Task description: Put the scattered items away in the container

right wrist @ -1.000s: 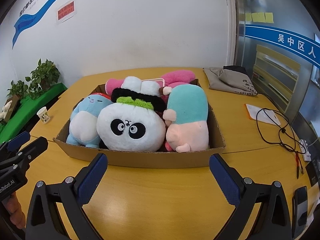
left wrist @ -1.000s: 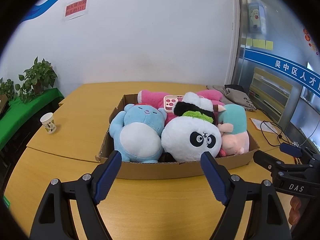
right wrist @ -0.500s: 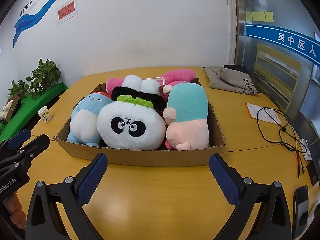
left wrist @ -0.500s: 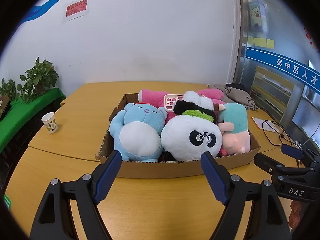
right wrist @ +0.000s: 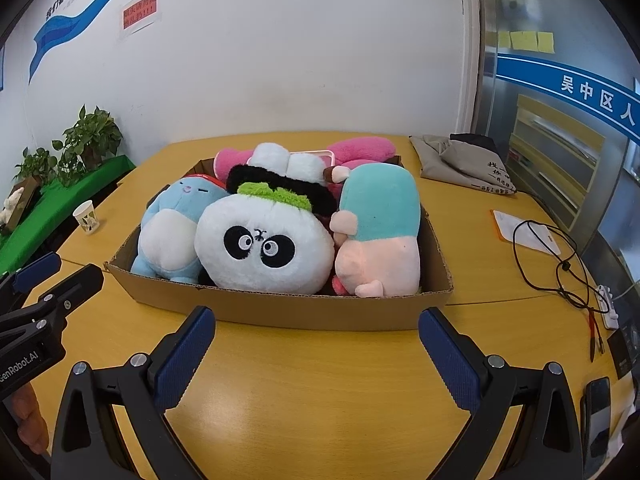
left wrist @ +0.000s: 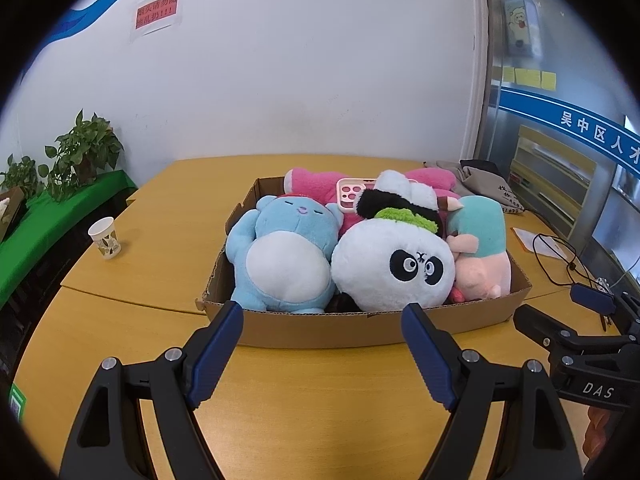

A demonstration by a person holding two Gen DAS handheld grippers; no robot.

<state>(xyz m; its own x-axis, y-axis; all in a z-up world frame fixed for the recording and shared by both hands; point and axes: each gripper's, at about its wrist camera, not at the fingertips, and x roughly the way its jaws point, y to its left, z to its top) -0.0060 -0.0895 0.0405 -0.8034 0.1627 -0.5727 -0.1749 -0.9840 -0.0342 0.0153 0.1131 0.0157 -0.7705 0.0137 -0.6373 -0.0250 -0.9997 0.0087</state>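
The left gripper (left wrist: 322,318) hung with its blue-padded jaws spread wide and nothing between them, above the yellow wooden table (left wrist: 304,400). The right gripper (right wrist: 316,322) was likewise released and empty, over the same table.

Just beyond both pairs of jaws stood the shallow brown cardboard box (left wrist: 320,330), its near wall facing them. Packed inside, touching one another, lay a light blue plush bear with a white belly (left wrist: 282,256) toward the left, a round white panda plush with a green tuft (left wrist: 394,266) in the middle, and a teal-and-pink plush (right wrist: 380,236) toward the right. Behind them lay a bright pink plush (left wrist: 316,186) with a pale pink phone case (left wrist: 350,194) resting on it.

Well off to the left stood a small paper cup (left wrist: 105,237); far right lay a tangled black cable (right wrist: 548,256) and a folded grey cloth bag (right wrist: 464,164).
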